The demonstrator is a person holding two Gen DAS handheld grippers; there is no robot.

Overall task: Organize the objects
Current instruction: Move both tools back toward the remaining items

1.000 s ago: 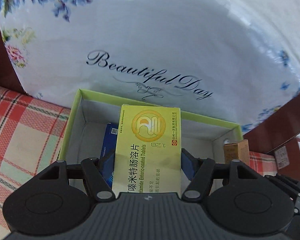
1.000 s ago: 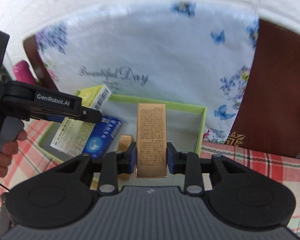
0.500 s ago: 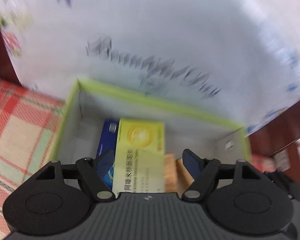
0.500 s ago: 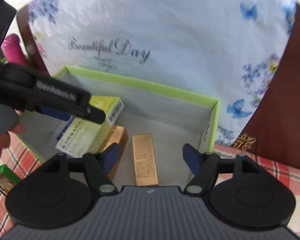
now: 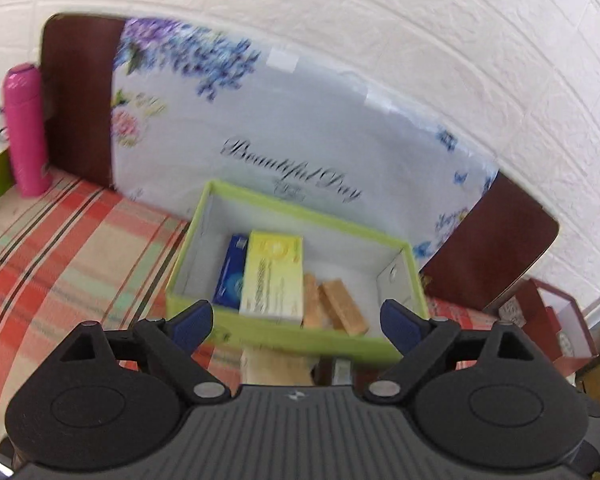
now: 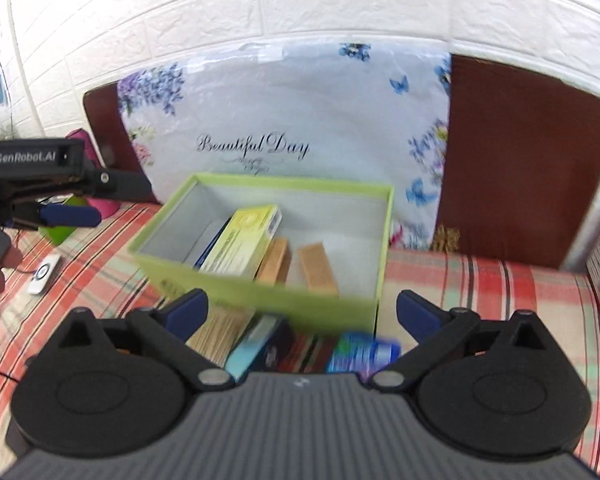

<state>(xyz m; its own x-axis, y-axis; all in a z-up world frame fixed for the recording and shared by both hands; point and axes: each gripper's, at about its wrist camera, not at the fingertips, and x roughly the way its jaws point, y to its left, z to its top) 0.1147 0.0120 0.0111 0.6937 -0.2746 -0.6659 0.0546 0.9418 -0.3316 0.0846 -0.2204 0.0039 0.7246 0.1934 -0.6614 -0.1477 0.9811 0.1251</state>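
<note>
A light-green open box (image 5: 300, 209) stands on the plaid cloth. Inside lie a yellow medicine box (image 5: 274, 280), a blue box (image 5: 230, 276) and two gold boxes (image 5: 342, 306). My left gripper (image 5: 296, 320) hangs back from the box's near wall, its jaws opening with nothing held. In the right wrist view the same green box (image 6: 292, 182) holds the yellow box (image 6: 244, 240) and the gold boxes (image 6: 318, 268). My right gripper (image 6: 303, 312) is pulled back too, jaws opening wide and empty. The left gripper's blue pad (image 6: 68, 214) shows at the left.
Several small boxes lie before the green box: a tan one (image 6: 220, 332), a light-blue one (image 6: 256, 344), a blue-green pack (image 6: 360, 352). A floral "Beautiful Day" cushion (image 5: 260, 128) leans behind. A pink bottle (image 5: 26, 128) stands far left, a red box (image 5: 556, 332) at right, and a white device (image 6: 44, 274) lies on the cloth.
The left gripper let go of the yellow box and the right one let go of a gold box; both boxes now lie in the green box. Both grippers opened and drew back.
</note>
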